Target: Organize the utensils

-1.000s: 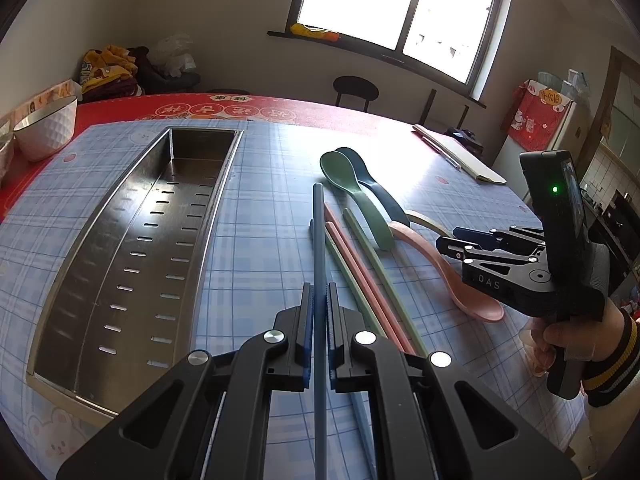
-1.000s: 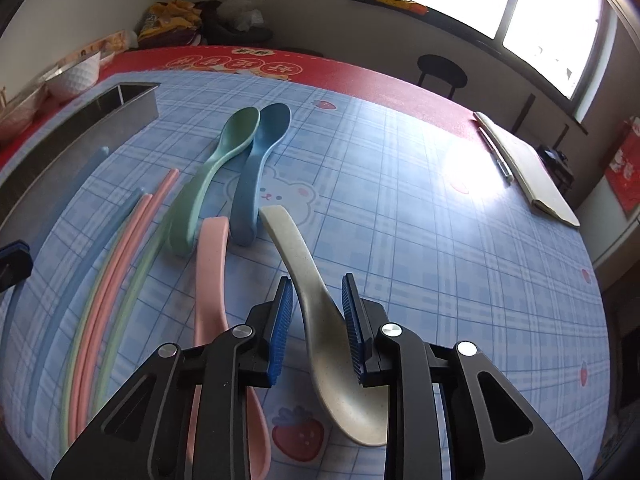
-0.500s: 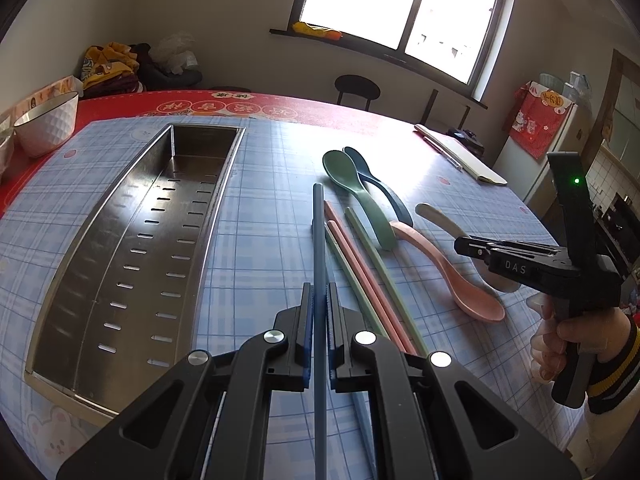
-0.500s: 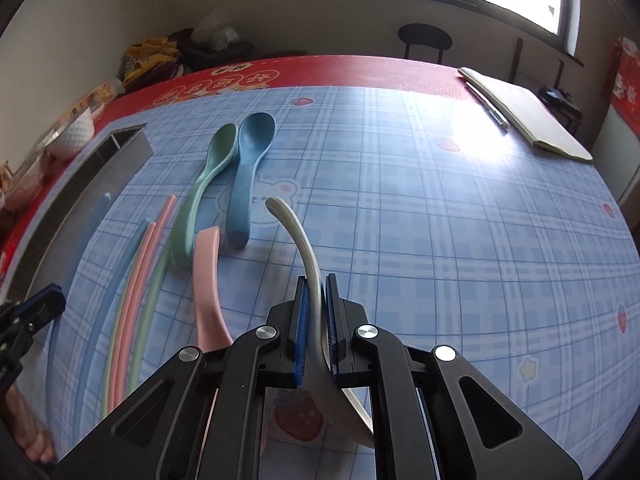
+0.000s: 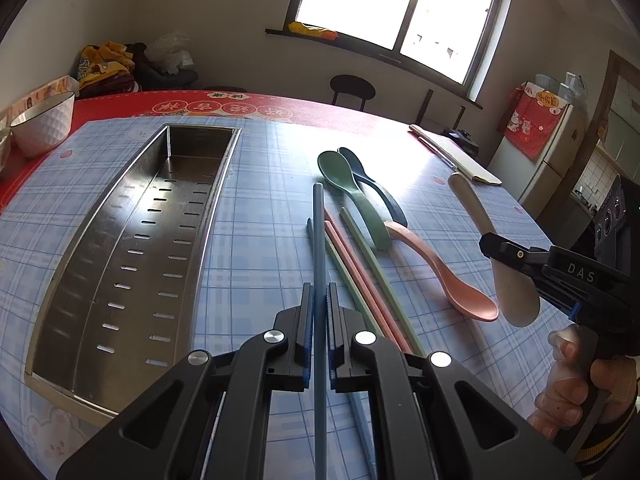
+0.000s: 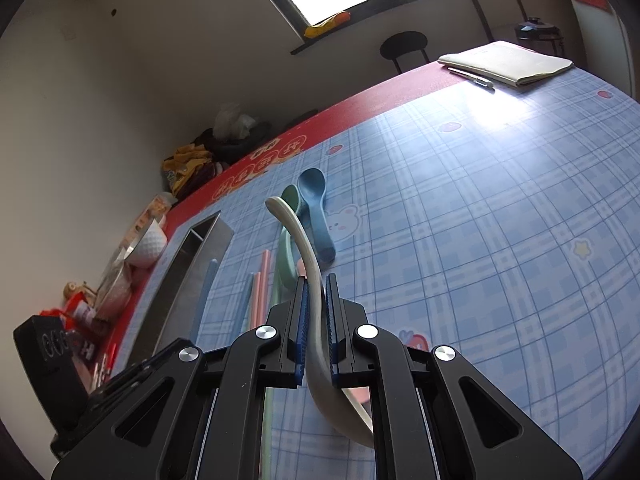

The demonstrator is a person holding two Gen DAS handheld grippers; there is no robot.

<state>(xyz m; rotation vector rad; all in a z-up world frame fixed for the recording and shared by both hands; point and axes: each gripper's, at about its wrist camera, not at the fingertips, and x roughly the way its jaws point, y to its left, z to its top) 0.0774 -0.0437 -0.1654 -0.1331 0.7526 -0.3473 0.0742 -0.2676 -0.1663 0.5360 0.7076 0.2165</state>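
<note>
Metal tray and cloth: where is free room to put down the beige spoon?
The metal tray holds nothing along its whole floor. Bare cloth lies between the tray and the blue chopstick, and beyond the blue spoon toward the notebook. Around the pink spoon it is crowded.

You get strong daylight from the blown-out window (image 5: 394, 2); it glares white on the checked tablecloth (image 5: 424, 172) and glints off the steel tray (image 5: 132, 240). Both fisheye views bend and darken toward the corners. The walls look dim, and focus stays sharp.
</note>
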